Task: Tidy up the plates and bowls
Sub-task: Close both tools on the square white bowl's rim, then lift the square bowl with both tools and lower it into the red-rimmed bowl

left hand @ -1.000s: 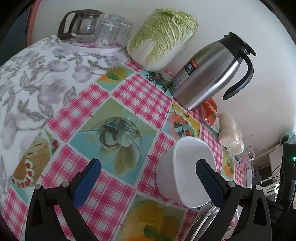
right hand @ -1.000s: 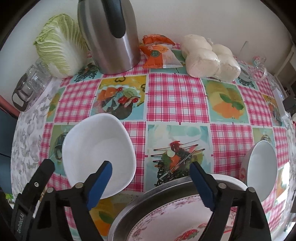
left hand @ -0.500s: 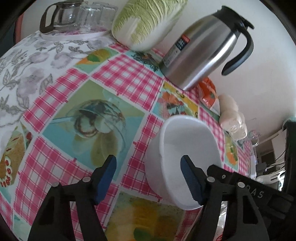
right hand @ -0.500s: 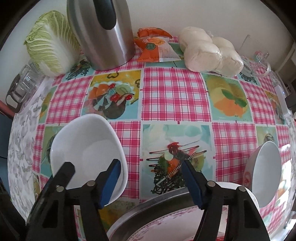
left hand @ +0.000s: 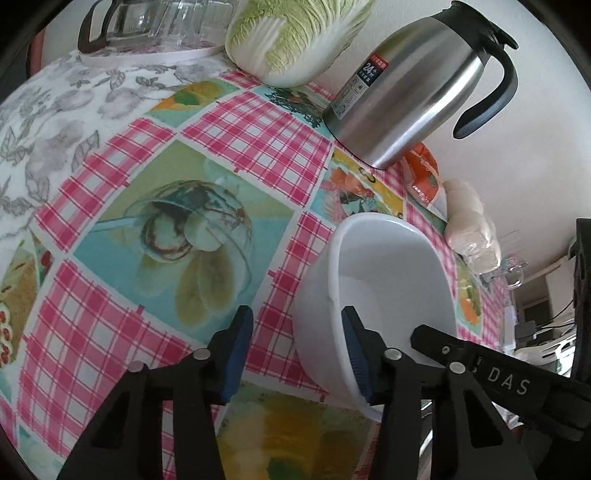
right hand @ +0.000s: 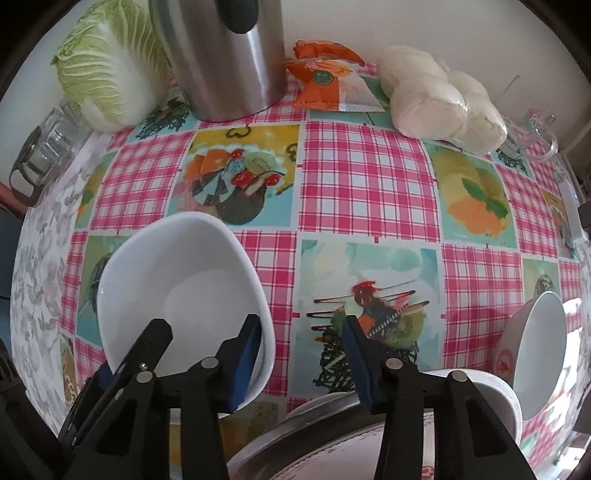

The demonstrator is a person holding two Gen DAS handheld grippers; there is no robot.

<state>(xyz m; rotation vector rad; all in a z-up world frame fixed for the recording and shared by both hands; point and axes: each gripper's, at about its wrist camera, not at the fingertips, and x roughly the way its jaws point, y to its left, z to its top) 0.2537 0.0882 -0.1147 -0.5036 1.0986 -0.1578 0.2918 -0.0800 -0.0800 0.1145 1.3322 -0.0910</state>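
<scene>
A plain white bowl (left hand: 391, 280) (right hand: 177, 288) stands on the checked tablecloth. My left gripper (left hand: 297, 354) straddles its near wall, one finger inside the bowl and the other outside. Its jaws are closing, with a gap still between the outer pad and the wall. My right gripper (right hand: 301, 354) straddles the bowl's opposite rim, its left pad inside and its right pad clear of the rim. Its jaws are also closing. A second bowl (right hand: 535, 350) with a red mark lies tilted at the right. A metal dish (right hand: 295, 435) holding a patterned plate sits below my right gripper.
At the back stand a steel thermos jug (left hand: 413, 99) (right hand: 229, 55), a cabbage (left hand: 295, 33) (right hand: 107, 62) and a glass jug with tumblers (left hand: 147, 26). Orange snack packets (right hand: 328, 85), bagged white buns (right hand: 439, 99) and a glass mug (right hand: 535, 133) lie further right.
Both grippers have come down onto the white bowl. Their jaws have narrowed from wide apart to straddling its rim on opposite sides.
</scene>
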